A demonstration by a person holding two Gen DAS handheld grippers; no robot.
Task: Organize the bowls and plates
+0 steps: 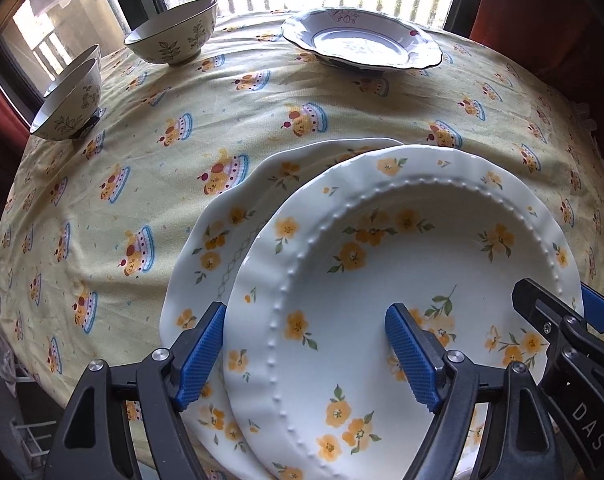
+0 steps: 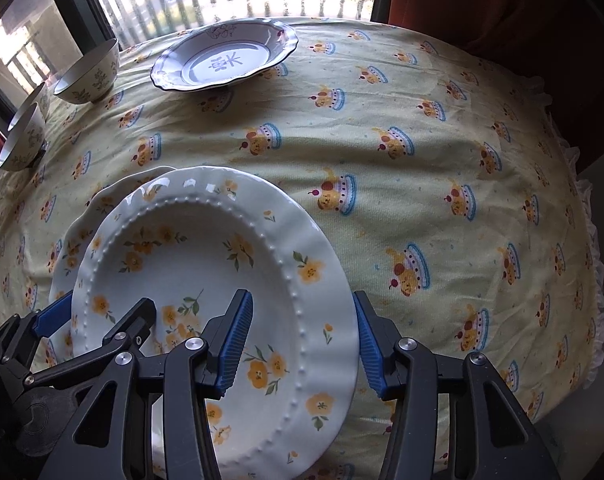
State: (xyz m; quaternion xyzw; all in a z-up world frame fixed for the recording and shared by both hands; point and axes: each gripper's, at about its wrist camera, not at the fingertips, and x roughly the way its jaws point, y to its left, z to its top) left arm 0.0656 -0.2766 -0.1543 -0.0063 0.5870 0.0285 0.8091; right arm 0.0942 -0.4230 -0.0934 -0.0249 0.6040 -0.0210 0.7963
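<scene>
A white plate with yellow flowers and a beaded ring point(image 1: 381, 260) point(image 2: 206, 264) lies offset on a second flowered plate point(image 1: 222, 240) point(image 2: 74, 248) at the near side of the table. My left gripper point(image 1: 305, 356) straddles the top plate's left rim, one finger outside and one over the well. It is open, with its pads wide apart. My right gripper point(image 2: 302, 344) brackets the right rim. Its outer pad sits against the plate's edge and its inner pad in the well, so it is shut on the plate. Each gripper also shows in the other's view.
A blue-rimmed deep plate point(image 1: 361, 40) point(image 2: 226, 56) stands at the far side by the window. A leaf-patterned bowl point(image 1: 174, 36) point(image 2: 90, 76) and two nested bowls point(image 1: 70, 100) point(image 2: 24, 140) sit at the far left. The yellow tablecloth point(image 1: 142, 160) drops off at a frilled right edge point(image 2: 593, 260).
</scene>
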